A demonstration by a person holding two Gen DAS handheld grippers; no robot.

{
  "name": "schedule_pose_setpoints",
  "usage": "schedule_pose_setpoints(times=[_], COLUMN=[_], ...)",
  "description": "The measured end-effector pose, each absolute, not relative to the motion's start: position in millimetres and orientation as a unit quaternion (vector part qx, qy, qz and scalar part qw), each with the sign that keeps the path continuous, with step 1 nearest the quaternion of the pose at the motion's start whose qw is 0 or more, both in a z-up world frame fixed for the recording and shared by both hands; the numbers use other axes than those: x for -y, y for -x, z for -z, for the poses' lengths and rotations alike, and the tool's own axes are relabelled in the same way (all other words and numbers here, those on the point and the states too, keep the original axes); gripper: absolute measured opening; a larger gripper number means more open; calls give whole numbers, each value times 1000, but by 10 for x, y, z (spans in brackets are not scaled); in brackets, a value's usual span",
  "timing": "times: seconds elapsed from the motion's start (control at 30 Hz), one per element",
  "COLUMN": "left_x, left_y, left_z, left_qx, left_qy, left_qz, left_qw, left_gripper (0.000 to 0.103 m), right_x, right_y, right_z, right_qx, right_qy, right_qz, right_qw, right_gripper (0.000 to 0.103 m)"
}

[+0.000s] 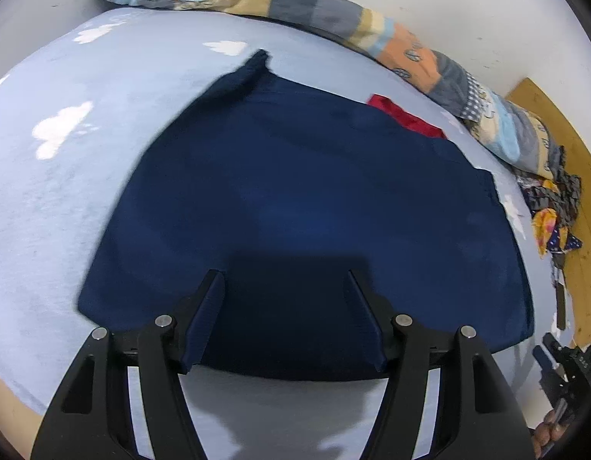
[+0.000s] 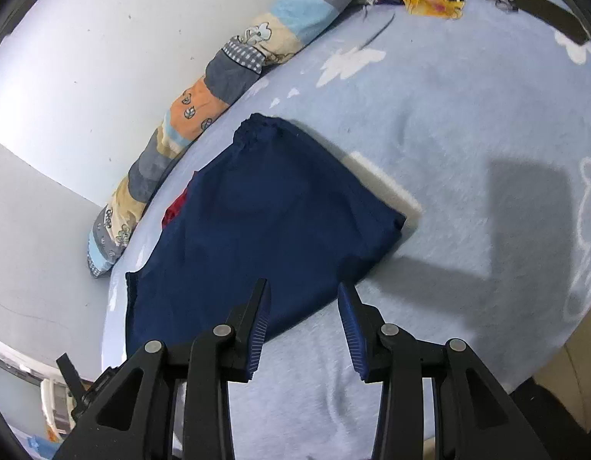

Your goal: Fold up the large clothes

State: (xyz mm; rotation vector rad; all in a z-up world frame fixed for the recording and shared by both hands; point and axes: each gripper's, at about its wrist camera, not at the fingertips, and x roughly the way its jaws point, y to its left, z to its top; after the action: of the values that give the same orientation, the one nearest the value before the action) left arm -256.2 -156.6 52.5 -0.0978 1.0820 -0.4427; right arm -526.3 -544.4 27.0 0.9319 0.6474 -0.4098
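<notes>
A large navy blue garment lies folded flat on the light blue bed sheet. A red piece pokes out at its far edge. My left gripper is open and empty, hovering over the garment's near edge. In the right wrist view the garment lies ahead and left, with the red piece at its far left side. My right gripper is open and empty, just above the garment's near edge, its left finger over the cloth.
A rolled patchwork quilt runs along the white wall behind the bed; it also shows in the right wrist view. A heap of colourful clothes sits at the right by a wooden board. The other gripper shows at lower right.
</notes>
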Motion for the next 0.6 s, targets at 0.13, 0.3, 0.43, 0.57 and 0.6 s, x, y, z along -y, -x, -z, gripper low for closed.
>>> schedule_pose_setpoints(times=[0.13, 0.3, 0.43, 0.57, 0.6], left_x=[1862, 2109, 2091, 1944, 1917], left_y=[2608, 2686, 2784, 2979, 3008], left_z=[-513, -596, -743, -975, -1012], left_qx=[-515, -496, -464, -408, -397], left_qy=[28, -14, -21, -31, -32], left_qz=[247, 281, 296, 301, 298], left_qw=[820, 821, 835, 862, 867], left_gripper=[64, 64, 64, 64, 64], right_x=[5487, 5553, 5569, 5461, 5412], right_y=[5247, 5299, 5291, 5280, 5299], right_z=[-208, -81, -43, -98, -138], right_qx=[-301, -291, -278, -286, -288], right_qy=[-457, -493, -512, -498, -488], right_qz=[201, 206, 201, 189, 186], right_qw=[813, 794, 787, 797, 803], right_gripper=[41, 42, 43, 43, 43])
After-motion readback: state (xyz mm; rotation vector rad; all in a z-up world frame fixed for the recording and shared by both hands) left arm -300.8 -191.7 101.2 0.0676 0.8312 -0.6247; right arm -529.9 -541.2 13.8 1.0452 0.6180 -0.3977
